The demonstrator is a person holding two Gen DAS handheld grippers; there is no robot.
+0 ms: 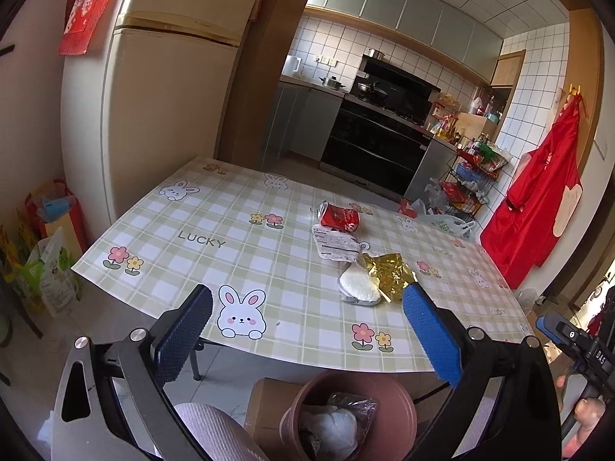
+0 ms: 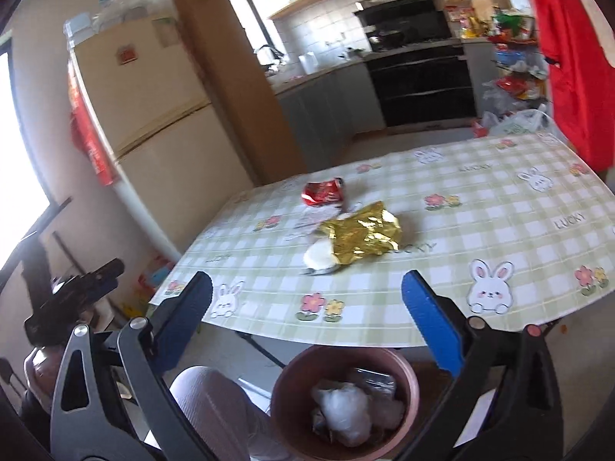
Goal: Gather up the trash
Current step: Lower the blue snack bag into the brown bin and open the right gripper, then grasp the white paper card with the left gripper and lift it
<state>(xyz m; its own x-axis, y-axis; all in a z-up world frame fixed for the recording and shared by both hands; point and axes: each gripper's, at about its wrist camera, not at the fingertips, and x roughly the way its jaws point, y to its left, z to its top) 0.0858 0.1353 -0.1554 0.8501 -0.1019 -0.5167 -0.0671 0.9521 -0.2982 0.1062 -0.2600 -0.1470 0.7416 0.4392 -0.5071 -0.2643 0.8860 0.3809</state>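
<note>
A bench (image 1: 238,230) covered by a checked cloth printed with rabbits and flowers fills the middle of both views. Below its near edge, at the bottom centre of each frame, a brown bin (image 1: 399,403) is seen, already holding a crumpled white wad and some clear wrapping; it seems to have been set there so that litter can be dropped straight off the bench edge.

The remaining trash is gathered in one loose cluster right of centre in the left wrist view. Farthest back a crushed red can (image 1: 340,217) lies on its side. Just in front of it a flat white printed packet (image 1: 336,246) is laid, and nearer still a crumpled gold foil wrapper (image 1: 390,274) is seen, apparently touching a white round pad (image 1: 359,288). In the right wrist view the gold foil wrapper (image 2: 361,236) appears at mid-frame, partly over the pad.

The left tool (image 1: 307,330) is held above the bin with its jaws spread wide and nothing between them. The right tool (image 2: 307,326) is likewise wide apart and empty, poised over the bin and facing the cluster. Both are judged to be placed for a reach toward the nearest pieces, the foil and the pad.
</note>
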